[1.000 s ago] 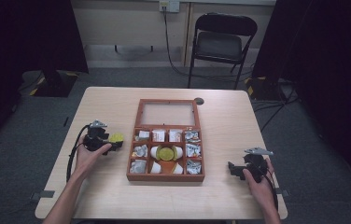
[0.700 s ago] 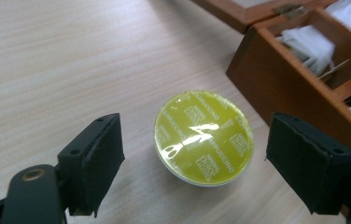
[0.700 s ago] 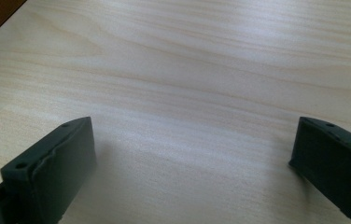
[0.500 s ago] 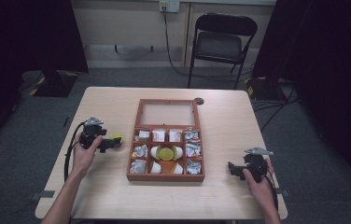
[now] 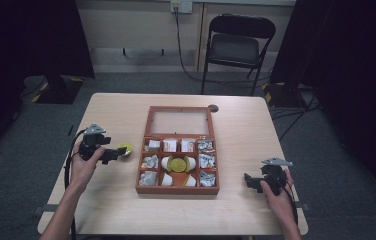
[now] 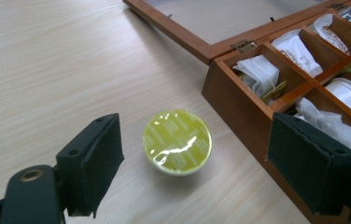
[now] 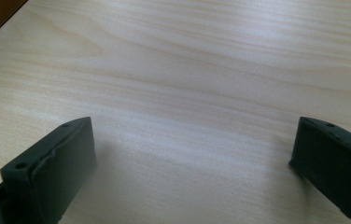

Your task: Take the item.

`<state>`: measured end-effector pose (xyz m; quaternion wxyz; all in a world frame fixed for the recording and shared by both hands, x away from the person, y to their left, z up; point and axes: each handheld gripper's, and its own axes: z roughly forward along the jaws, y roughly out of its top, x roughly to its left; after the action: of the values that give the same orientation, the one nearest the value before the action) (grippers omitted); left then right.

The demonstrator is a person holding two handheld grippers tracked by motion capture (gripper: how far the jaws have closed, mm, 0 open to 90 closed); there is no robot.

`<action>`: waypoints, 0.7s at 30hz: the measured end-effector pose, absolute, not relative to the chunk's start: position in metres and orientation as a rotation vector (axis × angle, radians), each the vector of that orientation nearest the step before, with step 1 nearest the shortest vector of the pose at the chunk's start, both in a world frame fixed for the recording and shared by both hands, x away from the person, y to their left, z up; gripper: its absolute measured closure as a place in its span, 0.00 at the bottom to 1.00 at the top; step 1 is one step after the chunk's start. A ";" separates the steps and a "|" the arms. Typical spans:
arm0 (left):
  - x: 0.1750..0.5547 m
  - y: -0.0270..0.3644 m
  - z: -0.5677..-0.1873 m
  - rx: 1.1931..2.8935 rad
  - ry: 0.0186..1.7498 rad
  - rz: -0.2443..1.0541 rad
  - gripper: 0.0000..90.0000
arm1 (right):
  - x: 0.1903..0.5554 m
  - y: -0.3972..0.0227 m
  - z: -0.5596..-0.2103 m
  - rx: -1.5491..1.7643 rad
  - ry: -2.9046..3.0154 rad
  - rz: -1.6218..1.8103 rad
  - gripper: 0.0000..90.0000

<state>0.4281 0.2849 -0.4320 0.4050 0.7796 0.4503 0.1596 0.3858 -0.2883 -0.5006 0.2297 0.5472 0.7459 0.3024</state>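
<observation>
**Green capsule set down beside the box — a clean lift-away is called for**

The wooden box (image 5: 177,150) lies open at the middle of the table (image 5: 256,130), its lid flat on the far side and its compartments stocked with white sachets and pods. Just off its left wall the green capsule (image 6: 177,141) stands on the bare wood, foil face up, near the box but not touching it.

The step in hand is judged to be the release of that capsule. It is best finished by raising the left gripper (image 5: 110,154) straight up — any sideways drift could clip the rim and roll the capsule, or knock a pad against the box wall close by.

The left jaws are held apart, wider than the capsule, and nothing is pressed by them. The right gripper (image 5: 250,181) rests near the table's right edge, well apart from the box; its jaws are spread wide over bare wood.
</observation>
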 end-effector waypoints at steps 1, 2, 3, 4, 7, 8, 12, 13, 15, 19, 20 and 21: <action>0.426 0.287 -0.430 1.966 1.143 0.407 0.20 | 0.386 -0.288 -0.501 1.506 2.053 0.832 0.00; 0.423 0.289 -0.428 1.971 1.148 0.413 0.20 | 0.386 -0.288 -0.501 1.505 2.053 0.832 0.00; 0.421 0.292 -0.426 1.979 1.142 0.421 0.20 | 0.386 -0.288 -0.501 1.506 2.053 0.832 0.00; 0.420 0.294 -0.424 1.980 1.145 0.425 0.20 | 0.386 -0.288 -0.501 1.505 2.053 0.832 0.00; 0.412 0.301 -0.415 1.963 1.155 0.458 0.20 | 0.386 -0.289 -0.501 1.499 2.055 0.834 0.00; 0.410 0.302 -0.415 1.967 1.154 0.457 0.20 | 0.386 -0.288 -0.501 1.499 2.056 0.835 0.00; 0.404 0.315 -0.416 1.982 1.162 0.465 0.20 | 0.386 -0.288 -0.501 1.499 2.056 0.835 0.00; 0.403 0.319 -0.416 1.973 1.176 0.472 0.20 | 0.386 -0.288 -0.501 1.499 2.056 0.835 0.00; 0.401 0.327 -0.417 1.957 1.195 0.476 0.20 | 0.386 -0.288 -0.501 1.499 2.056 0.835 0.00; 0.397 0.343 -0.421 1.936 1.249 0.479 0.20 | 0.386 -0.288 -0.501 1.499 2.056 0.835 0.00; 0.396 0.345 -0.421 1.938 1.262 0.487 0.20 | 0.386 -0.289 -0.501 1.497 2.057 0.834 0.00; 0.395 0.347 -0.421 1.947 1.261 0.492 0.20 | 0.386 -0.289 -0.501 1.495 2.058 0.835 0.00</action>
<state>0.3945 0.3474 -0.4215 0.3759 0.7608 0.4928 0.1924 0.3865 -0.2886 -0.5007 0.2302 0.5436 0.7480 0.3034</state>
